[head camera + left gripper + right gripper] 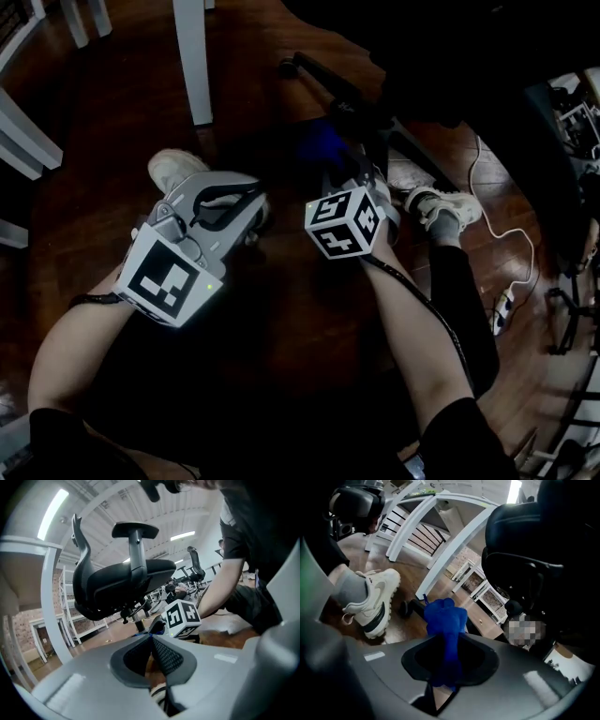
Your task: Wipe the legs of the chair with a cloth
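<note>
A black office chair (123, 587) stands ahead of me; in the head view one of its base legs (323, 81) runs out over the wood floor. My right gripper (446, 643) is shut on a bunched blue cloth (446, 619), which sticks out past the jaw tips close to a black leg with a caster (408, 607). From the head camera the cloth (323, 145) shows as a dim blue patch just beyond the right gripper (345, 178), beside the chair's base. My left gripper (251, 199) hovers to the left of it, shut with nothing between its pads (161, 654).
A white table leg (192, 58) stands on the floor behind the left gripper. My white shoes (174, 169) (448, 208) flank the grippers. A white cable and power strip (502, 307) lie at the right. More white furniture legs (23, 131) are at far left.
</note>
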`<state>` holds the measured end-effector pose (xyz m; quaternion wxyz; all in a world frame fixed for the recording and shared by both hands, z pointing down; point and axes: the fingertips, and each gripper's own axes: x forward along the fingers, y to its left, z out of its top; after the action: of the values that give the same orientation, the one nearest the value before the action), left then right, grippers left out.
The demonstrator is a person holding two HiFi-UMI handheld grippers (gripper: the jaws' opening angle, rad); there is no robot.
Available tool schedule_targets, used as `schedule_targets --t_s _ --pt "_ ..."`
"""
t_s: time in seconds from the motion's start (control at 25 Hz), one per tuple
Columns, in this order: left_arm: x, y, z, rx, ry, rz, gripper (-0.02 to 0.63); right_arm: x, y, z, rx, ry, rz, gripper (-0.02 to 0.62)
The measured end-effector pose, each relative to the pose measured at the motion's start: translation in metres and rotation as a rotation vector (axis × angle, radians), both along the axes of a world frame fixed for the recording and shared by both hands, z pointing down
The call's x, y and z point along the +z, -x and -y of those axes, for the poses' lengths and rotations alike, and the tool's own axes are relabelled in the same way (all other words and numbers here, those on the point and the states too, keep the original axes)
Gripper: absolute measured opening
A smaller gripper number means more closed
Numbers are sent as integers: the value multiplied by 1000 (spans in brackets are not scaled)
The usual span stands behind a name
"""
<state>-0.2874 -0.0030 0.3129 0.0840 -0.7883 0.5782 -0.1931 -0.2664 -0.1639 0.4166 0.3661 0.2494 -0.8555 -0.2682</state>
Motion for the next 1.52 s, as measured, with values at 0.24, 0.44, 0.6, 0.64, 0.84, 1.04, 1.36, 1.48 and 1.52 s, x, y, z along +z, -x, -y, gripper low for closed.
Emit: schedule_targets --t_s 0.24,0.44,0.6,0.64,0.84,1.04,1.36,1.48,1.52 --pt "23 29 -4 -61 -14 -11 11 12 26 16 -16 -69 -117 95" --pt "26 50 -15 -106 -46 14 11 11 29 45 11 -184 -144 94" --pt "44 54 -17 -90 -50 93 11 -8 22 89 104 -233 -139 94" --pt "48 56 -16 -86 -44 107 11 -11 21 98 128 -229 -134 94" --pt "51 61 -12 -94 -36 74 11 -11 13 129 189 -233 -195 94" --pt "53 68 -14 -115 -34 51 11 12 8 149 302 -113 -227 95" --pt "65 74 -18 -128 -5 73 11 30 17 138 378 95 -150 89" --pt "67 74 -19 -128 -7 88 11 35 30 124 343 151 -141 89" --pt "66 74 -18 -127 -10 83 11 37 34 120 332 161 -143 89"
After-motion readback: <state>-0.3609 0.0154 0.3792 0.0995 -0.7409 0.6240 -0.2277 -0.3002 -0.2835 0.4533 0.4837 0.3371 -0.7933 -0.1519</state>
